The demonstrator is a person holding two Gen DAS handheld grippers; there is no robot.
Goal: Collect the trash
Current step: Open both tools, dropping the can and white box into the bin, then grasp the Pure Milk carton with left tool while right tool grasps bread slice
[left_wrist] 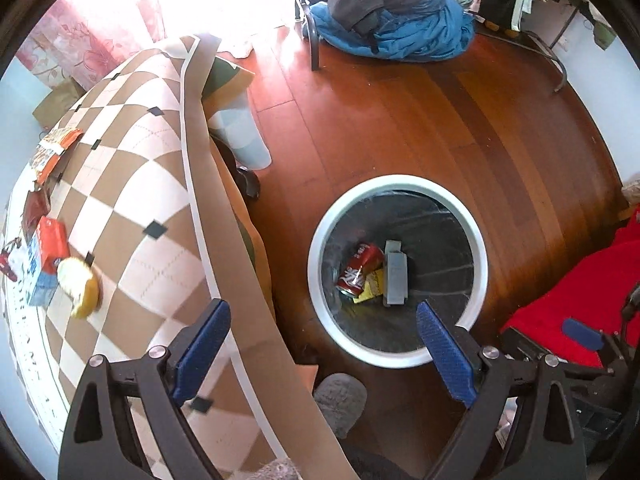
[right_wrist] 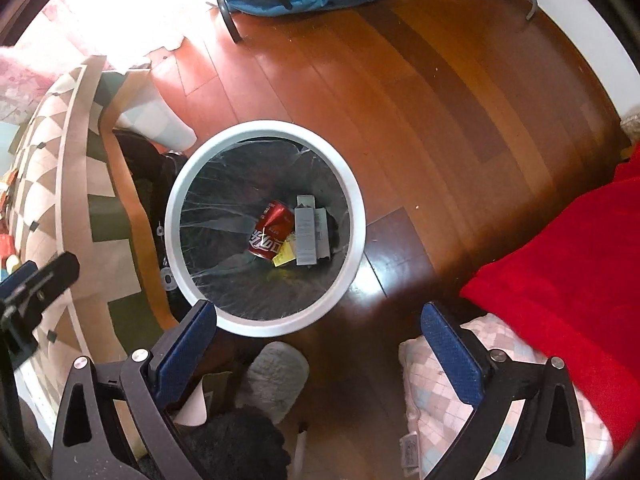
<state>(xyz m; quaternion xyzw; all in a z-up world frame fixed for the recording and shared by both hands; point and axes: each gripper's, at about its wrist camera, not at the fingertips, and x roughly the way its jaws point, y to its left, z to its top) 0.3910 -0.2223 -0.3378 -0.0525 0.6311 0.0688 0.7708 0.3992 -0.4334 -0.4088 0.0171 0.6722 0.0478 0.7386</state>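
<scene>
1. Both grippers empty. Left gripper and right gripper each have jaws spread wide, nothing between the pads.
2. Bin stands on the wood floor, just beside the table edge. Already in it: red can, grey box, yellow wrapper.
3. Remaining trash sits on the checked tablecloth, far left in the left wrist view: orange-blue carton, yellow round item touching it, red-brown packet, orange wrapper further back.
4. Relative to jaws: all table items are well left of and beyond the left gripper, none between the fingers. Right gripper hangs near the bin's rim, well apart from the table trash.
5. Handling, my guess:
   - Carton: light, semi-stiff, crushes if squeezed hard. Take it across the narrow faces.
   - Yellow item: blurred, can't tell the material. Rounded, so may slip or roll; grip across the middle.
   - Packet and wrapper: thin, floppy, slick film. Pinch a raised edge or crumpled fold, not the flat face.
6. Carton and yellow item touch, so lifting one may shift the other.
</scene>
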